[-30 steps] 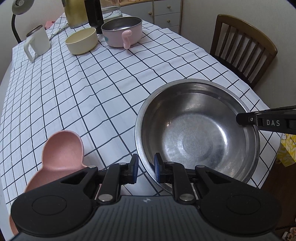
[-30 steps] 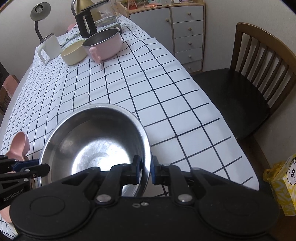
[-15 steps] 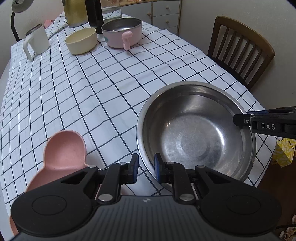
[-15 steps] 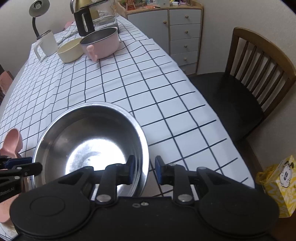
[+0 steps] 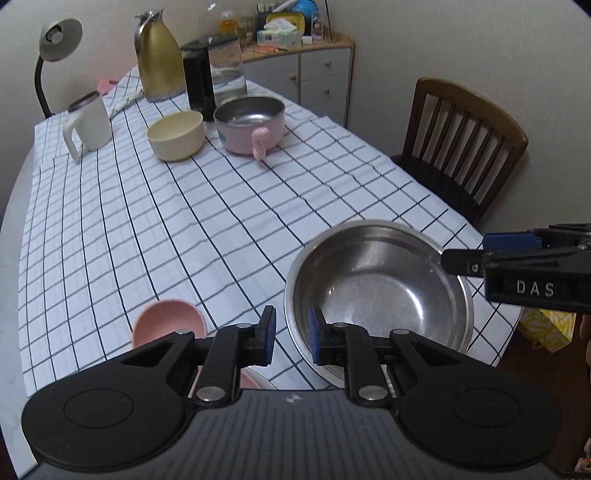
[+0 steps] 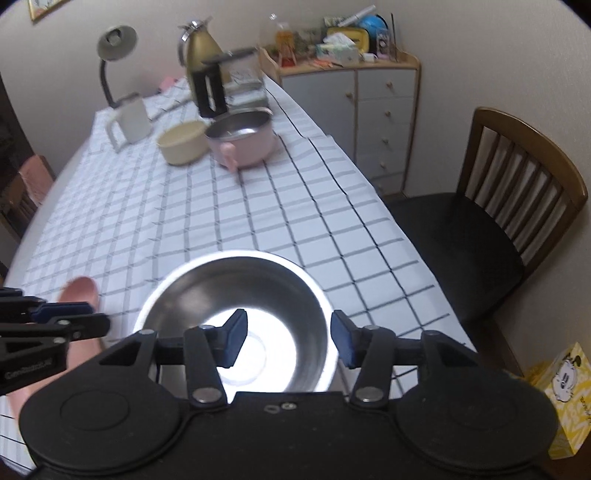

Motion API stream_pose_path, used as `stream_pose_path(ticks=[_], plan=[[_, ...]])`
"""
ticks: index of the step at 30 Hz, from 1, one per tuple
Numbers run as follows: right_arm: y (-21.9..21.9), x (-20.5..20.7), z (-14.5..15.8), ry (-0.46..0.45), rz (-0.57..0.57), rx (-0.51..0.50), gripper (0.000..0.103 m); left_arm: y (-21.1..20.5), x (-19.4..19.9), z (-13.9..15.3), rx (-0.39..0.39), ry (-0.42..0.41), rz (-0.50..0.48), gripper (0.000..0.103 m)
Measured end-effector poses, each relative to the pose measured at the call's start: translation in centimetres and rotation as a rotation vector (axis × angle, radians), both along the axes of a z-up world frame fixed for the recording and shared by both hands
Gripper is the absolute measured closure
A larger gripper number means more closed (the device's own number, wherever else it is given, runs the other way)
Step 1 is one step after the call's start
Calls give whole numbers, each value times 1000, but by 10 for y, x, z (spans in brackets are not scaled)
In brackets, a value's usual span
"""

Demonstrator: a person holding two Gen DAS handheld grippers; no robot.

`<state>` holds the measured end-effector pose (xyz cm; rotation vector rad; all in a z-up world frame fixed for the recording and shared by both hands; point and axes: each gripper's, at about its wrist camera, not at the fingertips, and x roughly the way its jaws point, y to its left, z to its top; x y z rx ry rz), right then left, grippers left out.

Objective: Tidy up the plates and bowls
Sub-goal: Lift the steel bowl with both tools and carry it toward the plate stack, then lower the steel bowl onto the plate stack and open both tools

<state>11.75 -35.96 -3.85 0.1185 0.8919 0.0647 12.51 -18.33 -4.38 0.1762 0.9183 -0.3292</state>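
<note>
While the large stainless-steel bowl sits free on the checked tabletop, the right claw is opening above it and the left claw stands narrowly apart, gripping nothing; the cream bowl and the pink handled bowl look not yet gathered.

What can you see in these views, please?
large stainless-steel bowl: one, silver, near edge
pink plastic dish: one, beside steel bowl, partly hidden
cream round bowl: one, far end
pink handled pot: one, steel-lined, beside cream bowl
white mug: one, far end
gold jug: one, far end
glass kettle: one, black handle, behind pot
desk lamp: one, grey, far corner
checked tablecloth: one, white, covering table
wooden chair: one, brown, beside table
grey cabinet: one, corner
yellow box: one, floor
left gripper: black, jaws narrowly apart at bowl's rim
right gripper: black, jaws opening, gripping nothing
</note>
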Motion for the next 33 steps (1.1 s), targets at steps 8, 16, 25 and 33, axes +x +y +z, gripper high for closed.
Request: stream_pose_path(ticks=[8,16,25,33], plan=[[21,-9,36,-63,30,22,38,14,1,37,-30,-93,10,84],[32,3,69,-124,60,6,25,22,19,61,-58,-151,32,79],[40,42,95,-183,90,-31,11,24,63,77,-105,-199,79,50],[36,105,95,-184,96,-57,4,24,126,78,-124,-209,133,30]])
